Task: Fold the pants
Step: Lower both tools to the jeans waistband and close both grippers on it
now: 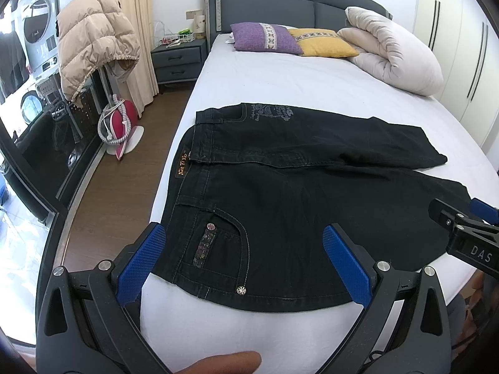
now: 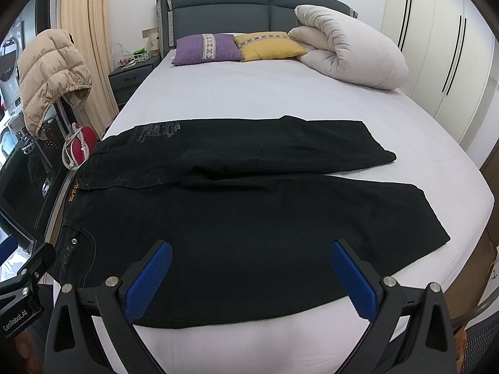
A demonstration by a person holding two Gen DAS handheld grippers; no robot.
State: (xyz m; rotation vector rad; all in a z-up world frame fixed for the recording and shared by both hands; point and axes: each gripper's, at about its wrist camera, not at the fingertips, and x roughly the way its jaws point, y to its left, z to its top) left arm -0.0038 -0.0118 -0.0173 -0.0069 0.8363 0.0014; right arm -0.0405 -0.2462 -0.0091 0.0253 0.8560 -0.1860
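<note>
a pair of black denim pants (image 1: pixel 296 193) lies spread flat on the near part of a bed with a pale lilac sheet (image 1: pixel 296 78), waistband toward the bed's left edge and both legs running to the right. the far leg lies beside the near one, with a narrow strip of sheet showing between their cuffs. the left gripper (image 1: pixel 244 243) hangs over the hip pocket area of the pants, its blue-padded fingers (image 1: pixel 140 265) spread wide apart with nothing between them. the right gripper (image 2: pixel 251 257) hangs over the near leg of the pants, its blue pads (image 2: pixel 352 280) likewise wide apart and empty. beyond the pants, at the bed's dark grey padded headboard (image 2: pixel 234 12), rest a purple cushion (image 2: pixel 205 48), a yellow cushion (image 2: pixel 268 45) and a rolled cream duvet (image 2: pixel 349 50). a beige quilted jacket (image 1: pixel 93 37) hangs left of the bed.
</note>
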